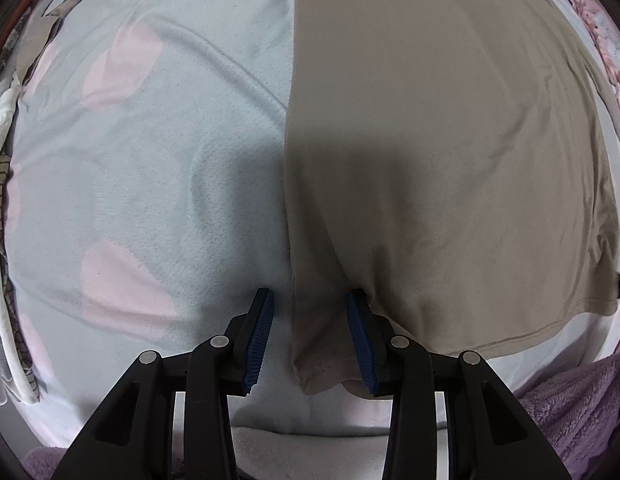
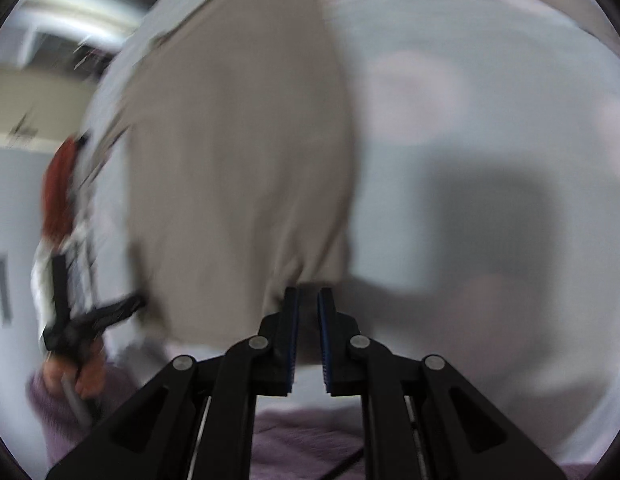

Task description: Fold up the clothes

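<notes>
A taupe garment (image 1: 430, 140) lies spread on a pale sheet with pink patches (image 1: 149, 140). My left gripper (image 1: 310, 294) points down at the garment's near left corner. Its jaws stand apart with the folded edge between them: the right pad (image 1: 358, 332) touches the cloth and the left pad (image 1: 259, 340) is clear of it. The right wrist view is blurred. There my right gripper (image 2: 308, 290) is nearly closed, and wrinkles in the taupe garment (image 2: 237, 160) run together at its tips. A hand (image 2: 81, 376) holds the left gripper (image 2: 97, 316) at the left edge.
A pile of white and striped clothes (image 1: 5, 280) lines the sheet's left edge. Pink patterned cloth (image 1: 602, 32) lies at the far right. Purple fleece (image 1: 570, 408) sits near the front. Something red (image 2: 59, 192) shows at the left of the right wrist view.
</notes>
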Action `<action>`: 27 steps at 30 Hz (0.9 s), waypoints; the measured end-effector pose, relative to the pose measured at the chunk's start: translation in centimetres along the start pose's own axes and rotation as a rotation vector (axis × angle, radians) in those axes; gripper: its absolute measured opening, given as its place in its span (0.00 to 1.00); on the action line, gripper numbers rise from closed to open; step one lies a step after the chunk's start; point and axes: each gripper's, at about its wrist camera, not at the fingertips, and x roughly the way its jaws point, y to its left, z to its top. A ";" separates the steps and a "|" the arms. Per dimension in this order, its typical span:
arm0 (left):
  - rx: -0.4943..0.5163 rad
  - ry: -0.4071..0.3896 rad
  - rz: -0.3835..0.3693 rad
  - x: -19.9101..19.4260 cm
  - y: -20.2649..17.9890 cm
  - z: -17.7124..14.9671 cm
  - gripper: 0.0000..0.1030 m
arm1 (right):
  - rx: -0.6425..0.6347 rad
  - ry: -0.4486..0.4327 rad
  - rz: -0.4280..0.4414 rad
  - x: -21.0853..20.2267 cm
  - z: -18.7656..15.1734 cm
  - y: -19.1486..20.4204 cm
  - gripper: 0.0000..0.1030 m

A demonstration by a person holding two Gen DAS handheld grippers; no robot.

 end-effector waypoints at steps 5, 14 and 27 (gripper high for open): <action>-0.005 -0.018 -0.006 -0.1 0.1 0.1 0.38 | -0.126 -0.032 0.027 -0.5 -0.9 3.7 0.11; -0.012 -0.021 -0.019 -0.4 0.2 0.6 0.38 | 0.171 -0.069 -0.018 -0.9 -0.9 -2.0 0.11; -0.095 -0.001 -0.110 -1.0 2.4 1.0 0.38 | 0.171 0.067 -0.091 2.4 -1.3 -2.2 0.18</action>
